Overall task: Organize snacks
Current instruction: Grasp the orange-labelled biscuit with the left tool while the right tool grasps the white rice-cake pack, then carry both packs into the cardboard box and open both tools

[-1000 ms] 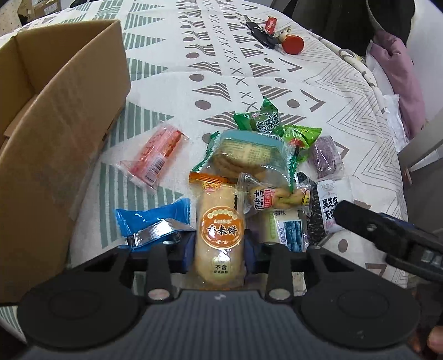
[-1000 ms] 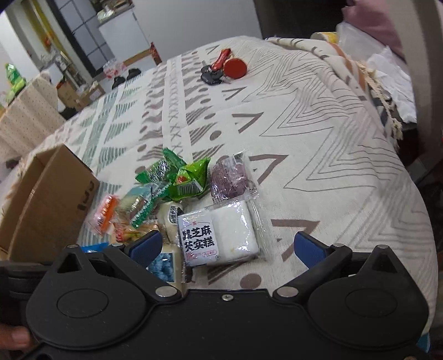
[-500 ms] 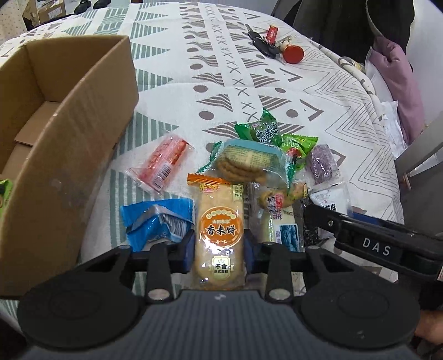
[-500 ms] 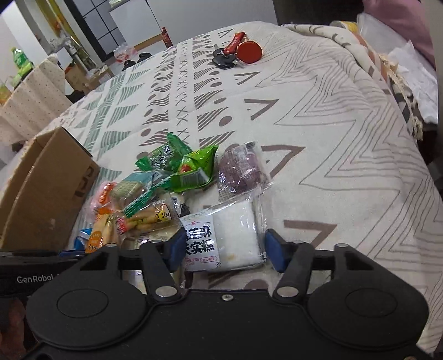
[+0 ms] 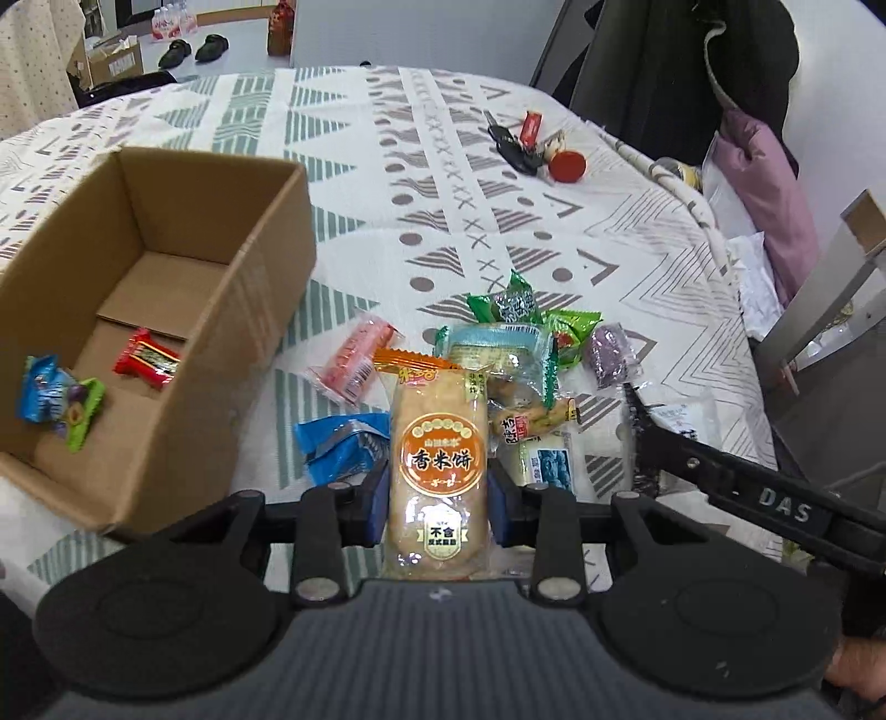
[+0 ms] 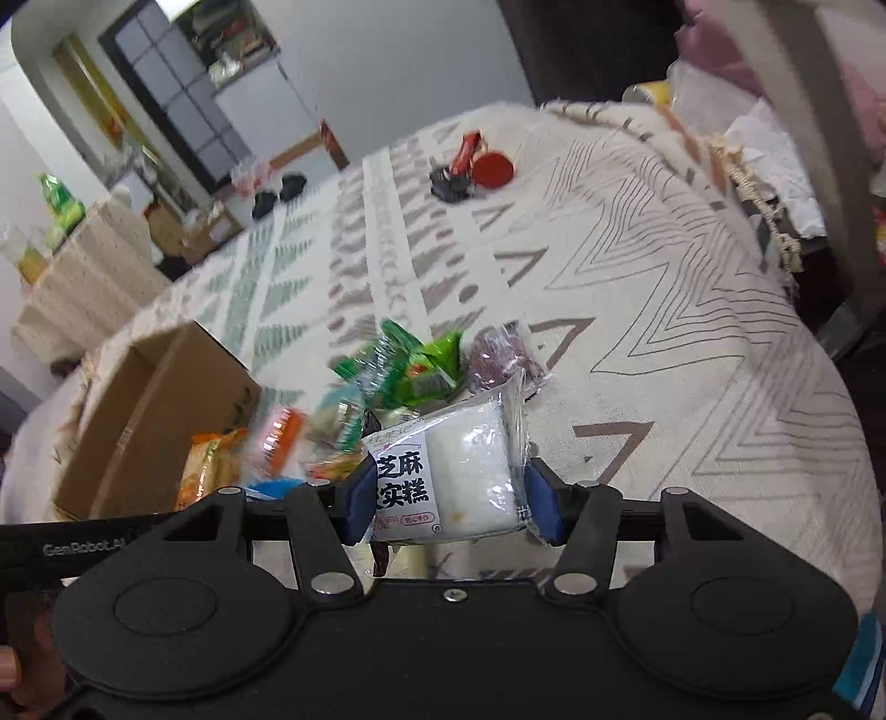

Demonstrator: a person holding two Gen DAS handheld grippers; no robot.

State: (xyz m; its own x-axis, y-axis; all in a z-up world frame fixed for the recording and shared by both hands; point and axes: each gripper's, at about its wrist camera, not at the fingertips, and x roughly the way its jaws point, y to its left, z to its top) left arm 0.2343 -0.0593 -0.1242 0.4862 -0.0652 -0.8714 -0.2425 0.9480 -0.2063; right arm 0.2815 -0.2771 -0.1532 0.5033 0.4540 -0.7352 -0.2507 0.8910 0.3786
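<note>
Snacks in mixed wrappers (image 5: pixel 515 354) lie heaped at centre on a white tablecloth with grey and green geometric print (image 5: pixel 443 221). Left gripper (image 5: pixel 437 498) is clamped on an orange-labelled rice cracker packet (image 5: pixel 437 459); right gripper (image 6: pixel 448 498) is clamped on a clear-wrapped white sesame cake (image 6: pixel 448 471). At 9 o'clock in the left wrist view stands an open brown cardboard box (image 5: pixel 243 310) holding small sweets. Keys with a red fob (image 5: pixel 531 149) lie at 1 o'clock. Dark shoes (image 5: pixel 194 50) sit on the floor beyond.

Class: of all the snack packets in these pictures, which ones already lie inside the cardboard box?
Two: the red-wrapped candy and the blue-and-green packet on the floor of the cardboard box. All others are outside it.
</note>
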